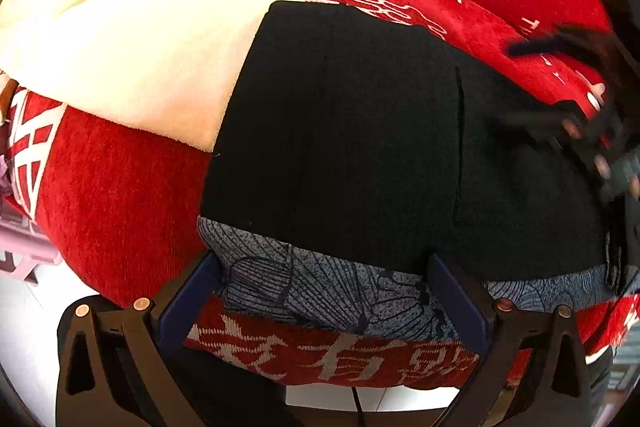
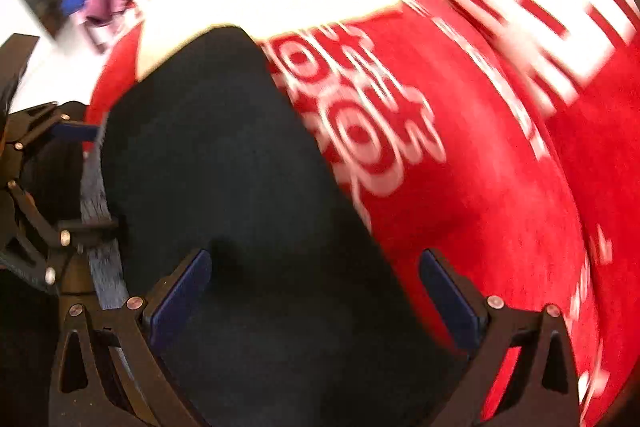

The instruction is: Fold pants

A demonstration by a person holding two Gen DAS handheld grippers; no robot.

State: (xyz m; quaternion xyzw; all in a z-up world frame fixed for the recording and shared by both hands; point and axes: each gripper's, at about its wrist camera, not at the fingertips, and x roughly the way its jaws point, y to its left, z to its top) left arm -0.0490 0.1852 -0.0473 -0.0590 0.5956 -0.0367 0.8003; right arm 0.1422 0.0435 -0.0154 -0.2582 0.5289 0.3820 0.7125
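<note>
- The black knit pants [image 1: 352, 131], already doubled into a broad slab, are lying on the red plush blanket with white lettering [image 1: 120, 195], their long axis running from the near edge away to the far edge.
- Their patterned grey-blue waistband [image 1: 320, 291] is sitting at the near end, running left to right, directly in front of my left gripper [image 1: 324, 301].
- I am holding my left gripper wide, its blue pads straddling the waistband and gripping nothing.
- My right gripper [image 2: 314, 297] is also spread wide and empty, hovering over the right part of the black cloth near its right edge; this view is blurred.
- I judge the next fold turns on that near-to-far axis: the waistband end is nearest both grippers, the left one being better placed on it.
- A cream fleece cloth [image 1: 132, 39] is lying at the far left, touching the pants' far left corner.
</note>
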